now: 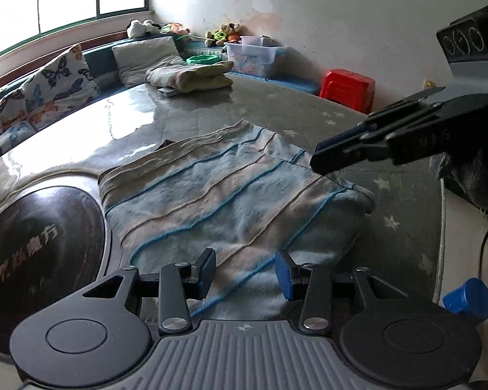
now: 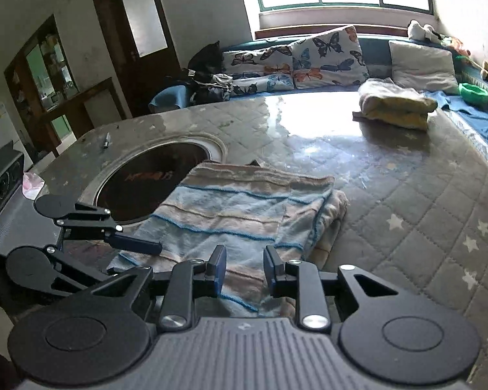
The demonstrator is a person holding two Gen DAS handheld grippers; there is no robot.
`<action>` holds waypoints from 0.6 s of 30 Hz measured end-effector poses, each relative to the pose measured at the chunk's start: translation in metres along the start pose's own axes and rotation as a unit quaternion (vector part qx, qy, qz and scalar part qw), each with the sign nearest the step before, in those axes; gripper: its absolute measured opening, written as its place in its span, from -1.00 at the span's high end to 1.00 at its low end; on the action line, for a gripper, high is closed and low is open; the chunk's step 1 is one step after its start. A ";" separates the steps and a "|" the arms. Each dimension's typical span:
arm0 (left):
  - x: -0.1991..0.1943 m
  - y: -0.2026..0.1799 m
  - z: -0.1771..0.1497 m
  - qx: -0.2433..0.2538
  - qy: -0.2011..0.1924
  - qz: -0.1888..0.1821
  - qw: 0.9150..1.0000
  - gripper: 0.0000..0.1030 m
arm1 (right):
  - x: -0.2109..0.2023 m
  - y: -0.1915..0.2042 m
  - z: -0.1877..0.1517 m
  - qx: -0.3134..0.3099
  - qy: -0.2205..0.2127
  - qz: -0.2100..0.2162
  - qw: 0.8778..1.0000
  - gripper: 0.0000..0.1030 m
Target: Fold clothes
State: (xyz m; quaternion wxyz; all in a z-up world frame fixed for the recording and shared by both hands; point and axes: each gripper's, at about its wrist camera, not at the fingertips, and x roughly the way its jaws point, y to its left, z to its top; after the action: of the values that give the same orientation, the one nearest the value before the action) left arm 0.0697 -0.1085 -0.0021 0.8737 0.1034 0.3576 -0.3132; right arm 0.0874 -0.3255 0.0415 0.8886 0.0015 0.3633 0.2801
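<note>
Lying folded on the grey star-quilted worktop (image 1: 387,195) is the item we are cataloguing: a striped garment (image 1: 231,191) in pale blue and beige with thin blue lines, its left edge overlapping the rim of a dark round inset plate (image 1: 39,253) that is carrying printed characters.

We are holding the left gripper (image 1: 245,273) just above the near edge of the garment, its jaws standing apart with nothing between them; blue pads are facing inward. We are holding the right gripper (image 2: 244,269) over the near right part of the same garment, jaws likewise parted and empty. In the left wrist view the right gripper (image 1: 328,157) is reaching in from the right, its tip over the garment's far right corner.

Also sitting on the worktop, at the far side, is a folded yellow-and-white cloth pile (image 2: 397,105). Beyond it we are noting butterfly-print cushions (image 2: 325,57), a grey pillow (image 1: 143,57), a clear storage bin (image 1: 255,55), a green bowl (image 1: 203,59) and a red stool (image 1: 348,89) by the wall. A blue cap-like object (image 1: 467,299) is lying off the worktop's right edge.
</note>
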 end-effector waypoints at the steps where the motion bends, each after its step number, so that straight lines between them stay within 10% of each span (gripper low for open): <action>1: -0.002 0.000 -0.001 -0.002 0.000 0.002 1.000 0.16 | 0.001 0.001 0.000 -0.001 0.000 -0.001 1.000 0.51; 18: -0.035 0.025 -0.042 -0.047 -0.007 0.037 0.998 0.14 | 0.001 0.020 -0.046 0.000 0.005 -0.027 1.000 0.50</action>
State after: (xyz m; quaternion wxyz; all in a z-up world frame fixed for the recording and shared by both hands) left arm 0.0421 -0.0548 -0.0095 0.8912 0.0734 0.3617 -0.2639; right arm 0.0479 -0.3171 0.0112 0.8941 -0.0094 0.3675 0.2558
